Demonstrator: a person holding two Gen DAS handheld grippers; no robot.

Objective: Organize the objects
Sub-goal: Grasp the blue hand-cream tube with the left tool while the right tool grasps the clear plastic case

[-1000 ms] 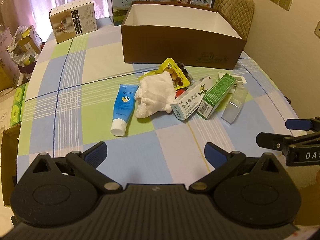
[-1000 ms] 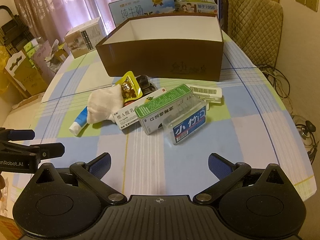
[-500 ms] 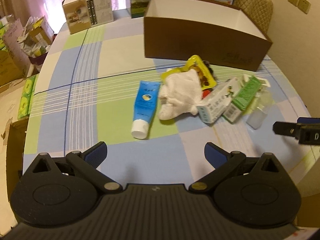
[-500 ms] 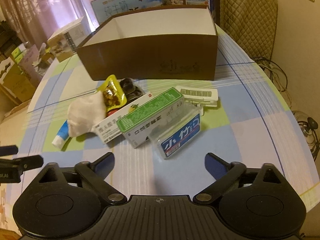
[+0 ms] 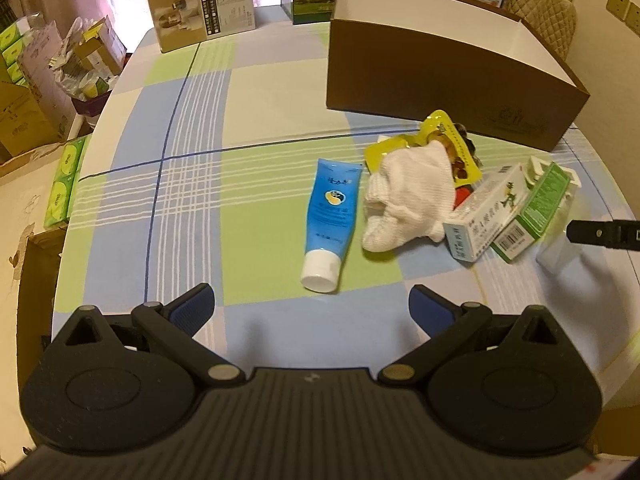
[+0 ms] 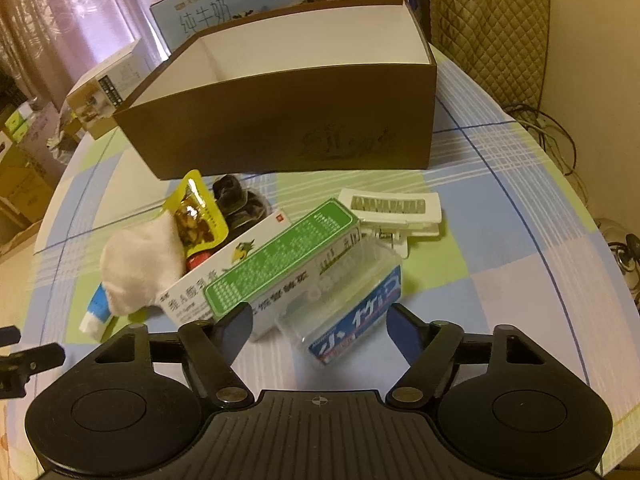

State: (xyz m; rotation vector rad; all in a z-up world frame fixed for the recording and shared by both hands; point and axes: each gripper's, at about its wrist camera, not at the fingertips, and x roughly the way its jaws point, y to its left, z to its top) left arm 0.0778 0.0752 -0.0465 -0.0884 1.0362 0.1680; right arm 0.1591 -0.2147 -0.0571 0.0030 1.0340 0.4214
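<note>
A pile lies before the open brown box [image 5: 440, 64] [image 6: 288, 128]: a blue tube [image 5: 330, 216], a white cloth [image 5: 408, 200], a yellow snack packet [image 5: 448, 144], a white carton [image 5: 488, 216] and a green carton [image 6: 280, 256]. My left gripper [image 5: 312, 310] is open just short of the tube's white cap, with nothing between its fingers. My right gripper [image 6: 320, 322] is closing. A clear case with a blue label [image 6: 352, 308] lies between its fingers, and the pads do not press on it. A white hair clip [image 6: 392, 208] lies behind the case.
Milk cartons [image 6: 224, 8] stand behind the brown box and a beige product carton [image 5: 200, 4] at the table's far left. A quilted chair [image 6: 488, 20] and cables [image 6: 552, 136] are off to the right. Cardboard boxes [image 5: 24, 120] crowd the floor on the left.
Both grippers have come forward and lower toward the pile. The right jaws have narrowed, and the clear case now sits between them. The left jaws stay wide.
</note>
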